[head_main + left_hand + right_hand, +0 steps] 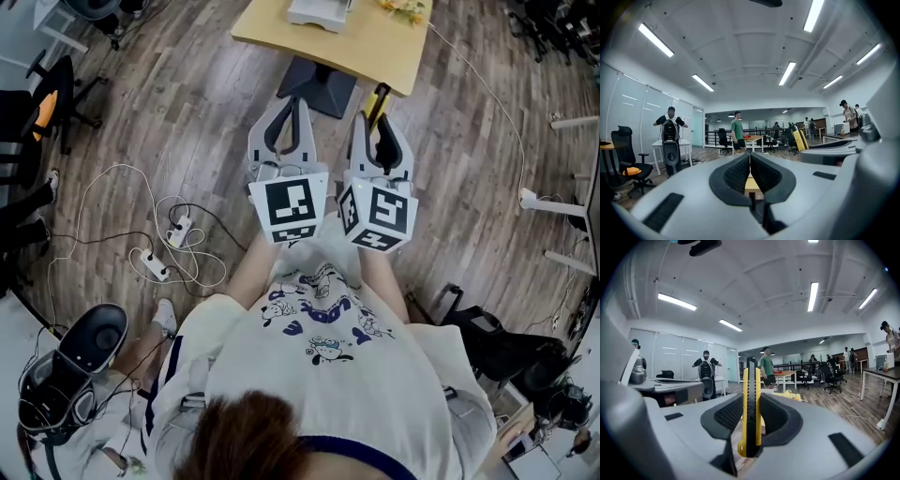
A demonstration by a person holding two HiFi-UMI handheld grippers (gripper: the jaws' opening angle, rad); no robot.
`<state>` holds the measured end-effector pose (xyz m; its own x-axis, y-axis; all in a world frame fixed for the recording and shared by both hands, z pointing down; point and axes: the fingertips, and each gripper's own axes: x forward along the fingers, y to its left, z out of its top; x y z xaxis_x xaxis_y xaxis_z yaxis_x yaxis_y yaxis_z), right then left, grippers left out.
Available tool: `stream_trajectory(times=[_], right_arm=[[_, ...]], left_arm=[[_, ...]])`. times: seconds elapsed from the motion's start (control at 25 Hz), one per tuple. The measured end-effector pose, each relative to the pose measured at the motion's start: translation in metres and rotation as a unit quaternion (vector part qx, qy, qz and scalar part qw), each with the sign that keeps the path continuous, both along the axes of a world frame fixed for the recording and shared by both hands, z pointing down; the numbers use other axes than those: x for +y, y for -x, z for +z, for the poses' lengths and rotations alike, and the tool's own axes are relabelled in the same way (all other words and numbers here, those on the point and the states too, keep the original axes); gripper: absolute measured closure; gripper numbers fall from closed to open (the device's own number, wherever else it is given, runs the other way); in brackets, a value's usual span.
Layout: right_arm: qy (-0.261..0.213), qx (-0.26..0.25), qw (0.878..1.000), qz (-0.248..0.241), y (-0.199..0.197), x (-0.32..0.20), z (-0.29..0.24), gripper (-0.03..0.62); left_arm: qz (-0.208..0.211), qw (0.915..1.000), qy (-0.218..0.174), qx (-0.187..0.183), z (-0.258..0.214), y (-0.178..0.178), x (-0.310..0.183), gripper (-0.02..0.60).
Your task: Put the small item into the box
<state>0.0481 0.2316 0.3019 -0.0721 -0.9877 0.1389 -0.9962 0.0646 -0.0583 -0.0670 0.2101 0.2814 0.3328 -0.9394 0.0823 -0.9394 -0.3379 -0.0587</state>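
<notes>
- My right gripper (751,401) is clamped on the utility knife (751,380) — a yellow one with a black spine. It stands upright between my pads (728,415), whose ribbed faces press on its two flat sides.
- The jaws stand only as far apart as the knife's body is thick. Its butt end sits low in the throat of the gripper and its nose rises above the tips.
- My left gripper (750,159) is closed on nothing. The two ribbed faces meet in a thin line, and only a strip of pale wood shows through the small gap beneath them.
- In the head view I hold both grippers out in front of my chest, side by side and close together, each with its marker cube (290,207) facing up at me.
- Both point toward the table (375,52), a light wooden top on a dark foot, which lies just ahead of the tips.
- The knife pokes out past my right tips, and its end shows right at the table's near edge.
- On the far part of the table sits a white box (319,13) — the picture cuts off its far side, so I cannot tell whether it is open.
- The knife is well apart from that box, in the air and in my grip, not on the table.
- Off to my left on the wooden floor (187,112) lie two power strips (155,267) with looped white cables.
- Ahead in the gripper views, a person in a green shirt (767,365) stands further off in the room.
</notes>
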Motion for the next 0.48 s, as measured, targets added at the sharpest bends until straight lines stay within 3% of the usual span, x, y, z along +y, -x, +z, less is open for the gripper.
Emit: stream_trajectory(times=[0.48], right_arm=[[0.017, -0.005, 1.0, -0.019, -0.02, -0.072, 0.016, 0.465]], left_arm=[[-0.016, 0.9998, 0.015, -0.003, 0.015, -0.021, -0.068, 0.565]])
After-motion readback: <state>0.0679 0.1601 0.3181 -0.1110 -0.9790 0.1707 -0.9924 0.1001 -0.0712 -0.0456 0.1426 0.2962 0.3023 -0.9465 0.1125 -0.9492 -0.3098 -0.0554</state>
